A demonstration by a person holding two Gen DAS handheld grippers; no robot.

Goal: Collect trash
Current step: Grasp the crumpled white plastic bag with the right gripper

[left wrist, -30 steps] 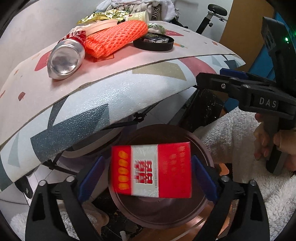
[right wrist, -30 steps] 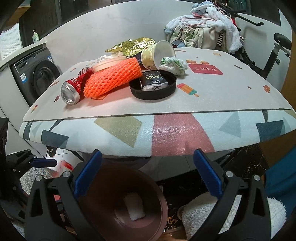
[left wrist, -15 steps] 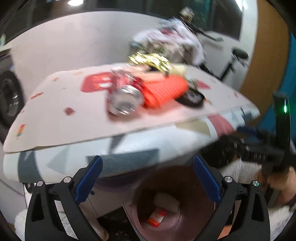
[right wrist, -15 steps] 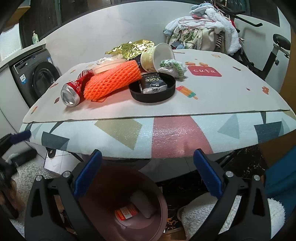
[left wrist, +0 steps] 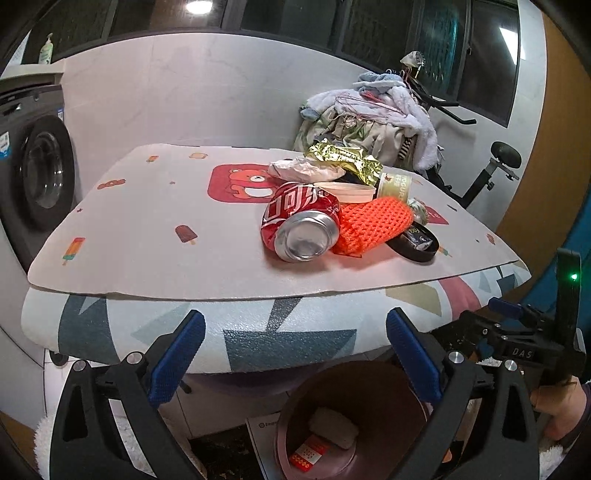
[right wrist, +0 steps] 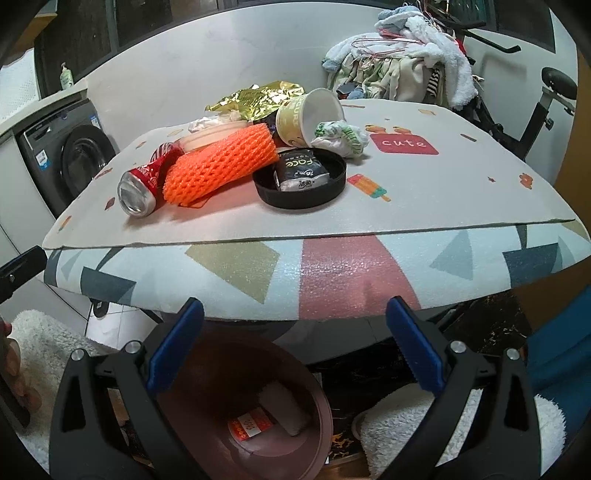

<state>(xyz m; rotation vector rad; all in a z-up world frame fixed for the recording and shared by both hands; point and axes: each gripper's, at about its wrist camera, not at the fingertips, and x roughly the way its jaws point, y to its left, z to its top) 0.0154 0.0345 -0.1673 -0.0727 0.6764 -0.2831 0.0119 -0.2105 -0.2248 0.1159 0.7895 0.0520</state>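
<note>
left tongs (left wrist: pixel 295 354) spread, empty, below bench (left wrist: pixel 155 229) edge | red can (left wrist: pixel 301 227) on its side on bench, touching orange foam net (left wrist: pixel 373 229) | black lid (right wrist: pixel 301 181) holds a sachet | brown bin (right wrist: pixel 236 413) under bench, red packet (right wrist: pixel 249 426) and white wad inside | right tongs (right wrist: pixel 293 352) spread, empty, above bin

Both my views are sharp and evenly lit; a ceiling lamp (left wrist: pixel 200 6) glows above-left, fisheye bends edges, dim beneath the bench (left wrist: pixel 184 266).
</note>
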